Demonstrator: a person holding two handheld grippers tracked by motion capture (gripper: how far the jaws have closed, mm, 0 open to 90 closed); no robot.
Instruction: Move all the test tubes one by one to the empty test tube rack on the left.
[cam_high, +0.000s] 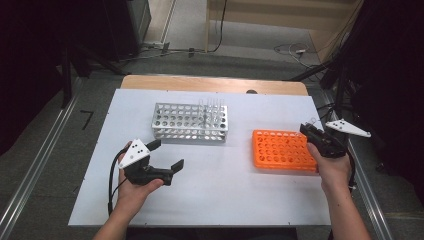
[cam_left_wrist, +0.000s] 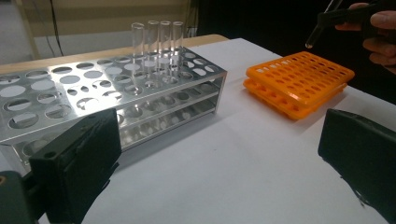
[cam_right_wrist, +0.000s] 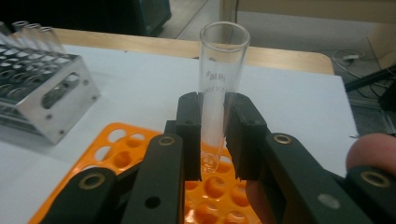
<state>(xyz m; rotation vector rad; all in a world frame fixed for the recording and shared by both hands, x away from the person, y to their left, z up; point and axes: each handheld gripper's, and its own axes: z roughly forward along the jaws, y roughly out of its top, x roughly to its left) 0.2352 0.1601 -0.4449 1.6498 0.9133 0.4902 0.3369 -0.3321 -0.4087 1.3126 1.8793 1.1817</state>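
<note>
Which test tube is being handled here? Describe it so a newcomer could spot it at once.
Start at the orange rack on the white table. Just above its right end, the right gripper is shut on one clear glass tube. The other tubes stand together in the metal rack.

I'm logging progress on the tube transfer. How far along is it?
Done: nothing sure, since the orange rack shows no tubes standing in it. In hand: the right gripper clamps one glass tube above that rack. Left: four tubes stand in the metal rack; the left gripper waits open.
</note>
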